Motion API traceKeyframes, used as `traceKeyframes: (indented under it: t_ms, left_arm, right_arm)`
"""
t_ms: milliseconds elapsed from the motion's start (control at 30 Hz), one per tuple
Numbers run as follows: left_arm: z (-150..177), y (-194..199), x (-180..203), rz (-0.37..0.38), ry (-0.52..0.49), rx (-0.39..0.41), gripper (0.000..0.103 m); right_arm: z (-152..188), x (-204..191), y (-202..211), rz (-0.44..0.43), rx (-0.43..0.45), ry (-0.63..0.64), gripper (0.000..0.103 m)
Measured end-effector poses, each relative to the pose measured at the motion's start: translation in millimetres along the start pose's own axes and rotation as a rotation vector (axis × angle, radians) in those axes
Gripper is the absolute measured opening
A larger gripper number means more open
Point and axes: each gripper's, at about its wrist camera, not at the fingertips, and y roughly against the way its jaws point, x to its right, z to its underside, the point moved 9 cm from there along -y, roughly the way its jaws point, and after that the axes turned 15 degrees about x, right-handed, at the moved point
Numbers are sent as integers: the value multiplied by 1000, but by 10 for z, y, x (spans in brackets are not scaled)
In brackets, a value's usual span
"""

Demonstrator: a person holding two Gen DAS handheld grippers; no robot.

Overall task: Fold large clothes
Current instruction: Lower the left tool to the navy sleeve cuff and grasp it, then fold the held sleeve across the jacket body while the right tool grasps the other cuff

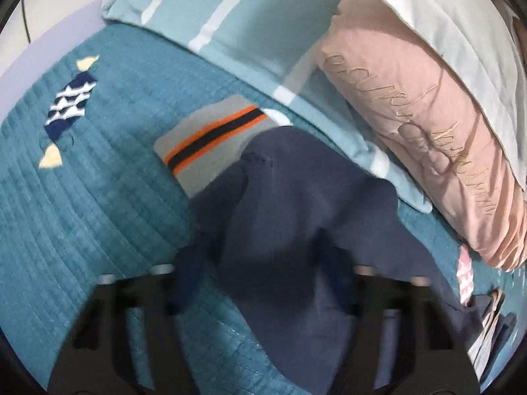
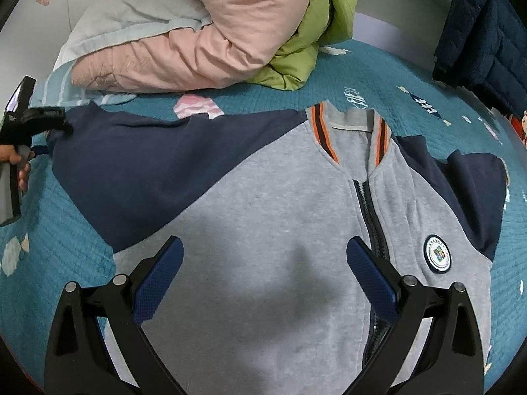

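On the teal bed (image 2: 378, 75), a grey zip jacket (image 2: 263, 223) lies flat. Left tongs (image 1: 263, 279) spread around its navy sleeve (image 1: 296, 204); right tongs (image 2: 265, 256) hover released.

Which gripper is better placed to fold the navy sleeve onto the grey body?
Probably the left gripper: it is at the navy sleeve. The right gripper, open, hovers over the grey body.
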Motion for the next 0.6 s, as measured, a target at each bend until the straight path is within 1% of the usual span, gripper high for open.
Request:
traceKeyframes:
  t_ms: [33, 67, 100, 200, 233, 267, 300, 333, 367, 400, 433, 467, 500, 533, 567, 600]
  left_arm:
    - [-27, 35, 33, 36, 17, 6, 22]
    - [-51, 74, 73, 71, 32, 10, 13]
    - [-74, 139, 104, 103, 37, 21, 12]
    - [-163, 452, 141, 189, 41, 95, 10]
    - [-210, 642, 127, 207, 39, 135, 10]
    - [-231, 803, 111, 241, 57, 167, 10]
    - [-246, 933, 108, 265, 64, 185, 10]
    - [-279, 1106, 88, 282, 76, 216, 10]
    - [-275, 1282, 154, 303, 77, 242, 10]
    - [-262, 1396, 188, 309, 63, 262, 10]
    - [-275, 1591, 221, 308, 48, 297, 10]
    - [-252, 1761, 311, 319, 37, 317, 10]
    - [-254, 1901, 405, 334, 27, 335, 10]
    - [-269, 2018, 505, 343, 14, 344, 10]
    - [-235, 2093, 586, 345, -1, 346, 10]
    - [-228, 2186, 713, 338, -24, 357, 10]
  right_arm:
    - [-25, -10, -23, -10, 9, -1, 96]
    - [-52, -22, -51, -16, 15, 0, 96]
    - [-82, -41, -75, -22, 21, 2, 96]
    - [-208, -182, -139, -96, 50, -2, 94]
    - [-231, -232, -174, -123, 47, -8, 81]
    - [-243, -310, -242, -164, 29, -21, 59]
    - [-236, -376, -301, -198, 6, -33, 50]
    - [-215, -490, -386, -253, -28, -51, 33]
    - [-191, -592, -445, -299, -50, -67, 20]
    - [-167, -675, -498, -325, -74, -72, 18]
    - [-108, -799, -556, -354, -104, -57, 15]
    - [-44, -901, -597, -371, -134, -39, 15]
    - [79, -998, -690, -384, -189, -22, 15]
    - [96, -1002, -736, -374, -175, -21, 15]
    - [88, -993, -747, -382, -175, -34, 15]
    - [57, -956, -735, -412, -189, -80, 15]
